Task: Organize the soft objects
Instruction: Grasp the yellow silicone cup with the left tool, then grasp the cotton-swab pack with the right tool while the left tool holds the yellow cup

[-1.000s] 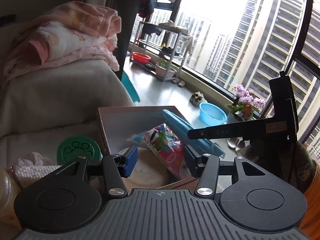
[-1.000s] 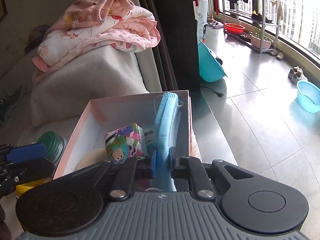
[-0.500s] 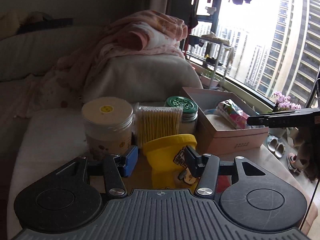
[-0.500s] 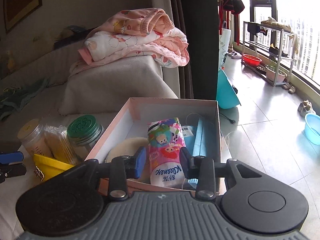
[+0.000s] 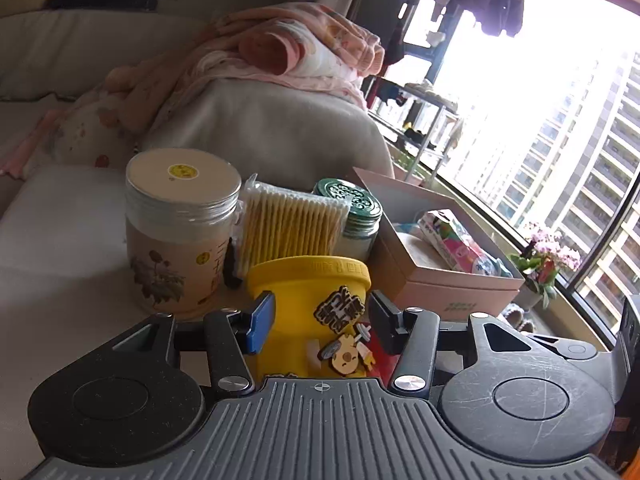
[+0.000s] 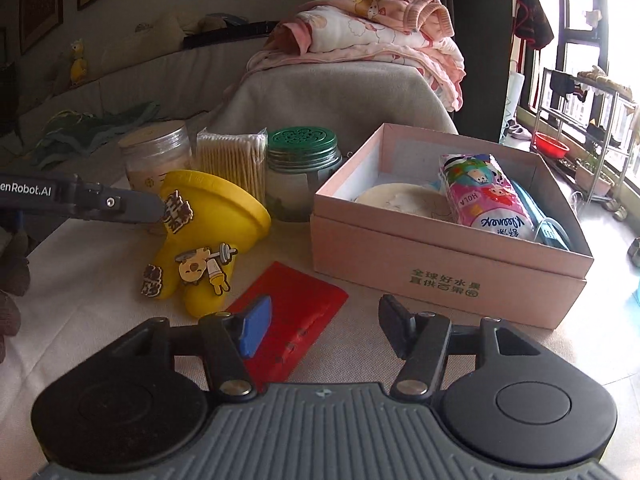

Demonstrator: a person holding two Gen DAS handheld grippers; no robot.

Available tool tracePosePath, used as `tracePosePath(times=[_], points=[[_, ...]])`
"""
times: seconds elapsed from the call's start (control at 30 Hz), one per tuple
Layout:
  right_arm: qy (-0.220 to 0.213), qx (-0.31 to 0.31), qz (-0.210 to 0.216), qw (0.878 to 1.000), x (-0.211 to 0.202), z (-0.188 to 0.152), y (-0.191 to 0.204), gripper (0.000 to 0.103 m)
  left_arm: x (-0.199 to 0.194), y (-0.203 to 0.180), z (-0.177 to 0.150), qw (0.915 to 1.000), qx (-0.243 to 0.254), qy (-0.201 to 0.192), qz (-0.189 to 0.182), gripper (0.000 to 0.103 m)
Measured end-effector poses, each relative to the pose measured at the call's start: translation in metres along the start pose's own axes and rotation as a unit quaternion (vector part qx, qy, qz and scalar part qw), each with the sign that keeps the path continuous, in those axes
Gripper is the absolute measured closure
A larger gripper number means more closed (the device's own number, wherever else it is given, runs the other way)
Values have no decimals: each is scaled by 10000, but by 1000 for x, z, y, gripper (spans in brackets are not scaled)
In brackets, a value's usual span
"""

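1. On the table, the yellow glove (image 6: 208,236) lies left of the pink box (image 6: 448,276) (tissue pack (image 6: 486,196) inside).
2. Left gripper (image 5: 320,316) spread around the glove, not clamping.
3. Right gripper (image 6: 320,326) released, empty.

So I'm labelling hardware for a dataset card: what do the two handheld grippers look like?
Both match: the left gripper and right gripper have black linkage arms with silver pivot screws, two round black discs, a ribbed grey body, one blue finger pad and one black. White "enRobot.AI" lettering shows on the left one's side.
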State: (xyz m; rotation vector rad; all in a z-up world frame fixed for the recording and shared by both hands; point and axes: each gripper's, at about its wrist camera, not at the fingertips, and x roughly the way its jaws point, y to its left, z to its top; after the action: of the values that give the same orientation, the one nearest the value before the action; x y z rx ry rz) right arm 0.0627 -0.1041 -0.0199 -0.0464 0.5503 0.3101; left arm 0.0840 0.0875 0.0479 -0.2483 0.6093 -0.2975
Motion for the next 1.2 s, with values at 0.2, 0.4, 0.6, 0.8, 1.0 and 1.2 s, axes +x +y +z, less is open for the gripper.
tracePosePath(times=[0.2,0.4,0.6,0.8,1.0,1.2], points=[[-4,180,60,9998,2,-9,-4,43,25,-7,-3,9982,44,135,591,31],[30,108,117,9999,3,-11,0,43,44,5,-7,9973,-431,329,485,20],[68,93,157,9998,3,-11,-1,41,58,9,-11,9977,-584,318,141,20],[71,66,166,9998,4,-10,0,38,49,9,-14,9986,-434,292,30,33],[6,80,131,9999,2,-8,-1,38,16,14,-18,9995,-140,254,160,36],[-484,-565,209,9970,-12,39,13,38,-11,32,-23,9988,55,244,417,37]])
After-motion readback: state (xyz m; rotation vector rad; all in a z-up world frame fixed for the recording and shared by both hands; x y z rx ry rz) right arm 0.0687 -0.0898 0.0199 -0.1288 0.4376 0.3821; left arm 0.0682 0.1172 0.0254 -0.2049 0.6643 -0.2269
